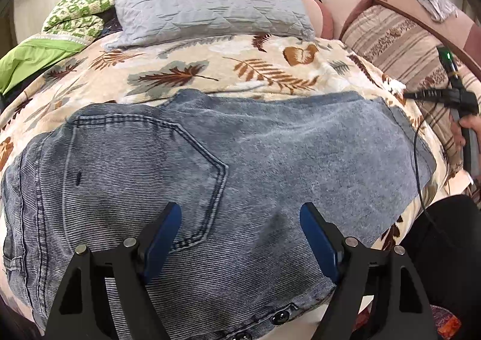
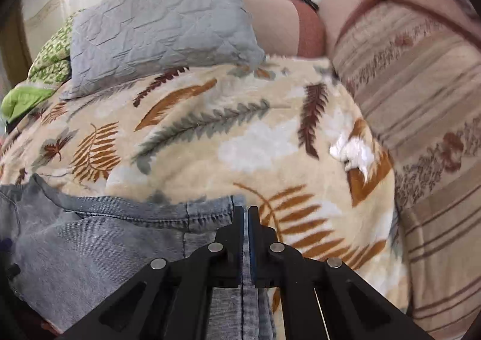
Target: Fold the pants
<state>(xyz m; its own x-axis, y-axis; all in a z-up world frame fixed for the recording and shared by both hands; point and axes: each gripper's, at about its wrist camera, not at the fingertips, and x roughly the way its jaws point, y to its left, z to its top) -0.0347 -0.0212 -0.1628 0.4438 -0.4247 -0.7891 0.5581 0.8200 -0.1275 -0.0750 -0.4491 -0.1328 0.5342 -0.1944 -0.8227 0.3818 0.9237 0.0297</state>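
Pants lie flat on the bed's leaf-print blanket, their long axis running across in front of you, pocket end to your left, hem to your right. Your right claw is clamped together on the hem corner at that far end. Your left claw hangs over the pocket end, spread apart and holding nothing, so the right hand has the end to carry over.

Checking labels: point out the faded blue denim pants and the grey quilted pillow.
Faded blue denim pants [image 1: 270, 141], left wrist view, on the plain leg panel.
Grey quilted pillow [image 2: 162, 27], right wrist view, on its middle.
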